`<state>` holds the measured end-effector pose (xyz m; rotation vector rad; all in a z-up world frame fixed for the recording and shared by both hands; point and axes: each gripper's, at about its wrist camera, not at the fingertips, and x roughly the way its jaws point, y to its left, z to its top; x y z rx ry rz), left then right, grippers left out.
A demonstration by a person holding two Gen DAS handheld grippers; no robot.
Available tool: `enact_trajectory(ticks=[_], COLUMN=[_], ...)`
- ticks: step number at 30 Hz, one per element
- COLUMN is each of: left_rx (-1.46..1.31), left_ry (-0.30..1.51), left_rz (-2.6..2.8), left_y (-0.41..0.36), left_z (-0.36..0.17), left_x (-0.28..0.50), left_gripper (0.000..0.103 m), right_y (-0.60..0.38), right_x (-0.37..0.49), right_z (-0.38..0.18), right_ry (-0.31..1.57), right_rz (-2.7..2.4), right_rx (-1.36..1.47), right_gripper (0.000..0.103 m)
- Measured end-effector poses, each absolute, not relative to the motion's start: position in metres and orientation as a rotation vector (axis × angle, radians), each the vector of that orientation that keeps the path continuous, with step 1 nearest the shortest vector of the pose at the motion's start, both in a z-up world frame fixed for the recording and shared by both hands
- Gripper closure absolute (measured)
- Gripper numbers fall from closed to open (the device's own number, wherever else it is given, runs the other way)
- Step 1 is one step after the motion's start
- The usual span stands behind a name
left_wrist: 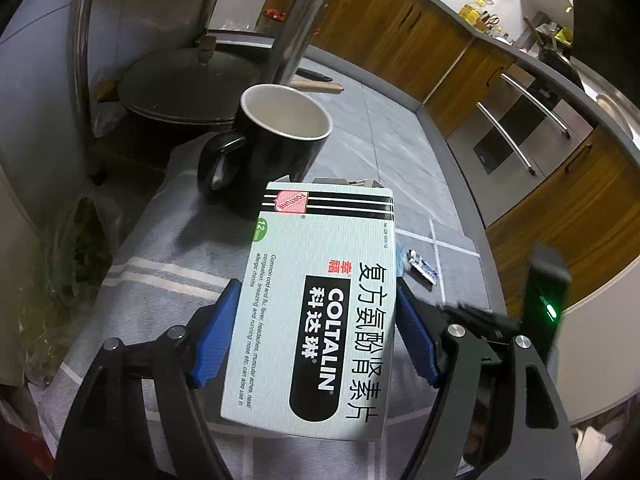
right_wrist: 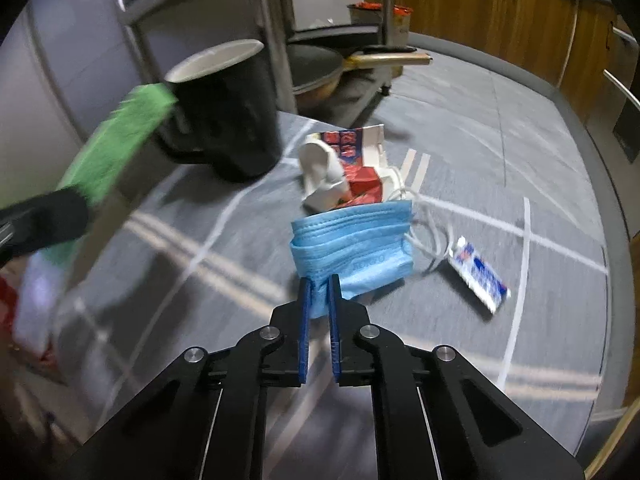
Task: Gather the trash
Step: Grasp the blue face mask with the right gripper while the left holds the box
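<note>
Between my left gripper [left_wrist: 316, 320], its fingers pinch the medicine box [left_wrist: 316, 304] lengthwise ahead; my right gripper [right_wrist: 319, 292] pinches the mask [right_wrist: 352, 248].

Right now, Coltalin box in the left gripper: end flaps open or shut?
Open. The medicine box held by the left gripper has its far-end flaps standing up, unsealed. Contents cannot be told.

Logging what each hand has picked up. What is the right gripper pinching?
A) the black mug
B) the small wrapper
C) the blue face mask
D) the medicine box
C: the right gripper has its fingers closed on the edge of the blue face mask.
</note>
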<state>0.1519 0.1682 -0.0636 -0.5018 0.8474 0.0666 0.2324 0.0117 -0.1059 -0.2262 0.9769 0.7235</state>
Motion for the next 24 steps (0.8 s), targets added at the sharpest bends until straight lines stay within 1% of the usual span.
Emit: enact_trajectory(ticks=[10,17,24], left_rx=[-0.481,-0.437,-0.391], left_ry=[0.832,0.836,0.848], left_rz=[0.037,-0.025,-0.085], left_y=[0.148,0.112,0.070], left_z=[-0.053,-0.044,-0.037], left_x=[0.150,0.151,0.153], left_gripper=[0.030,0.030,0.030], right_y=[-0.063,-0.127,-0.171], right_x=[0.168,0.133,0.122], right_z=[-0.079,-0.074,-0.064], right_ry=[0.966,0.965,0.926], right_rz=[0.762,0.695,0.638], right_rx=[-0.058,0.022,0.095], right_gripper=[0.096,0.096,0.096])
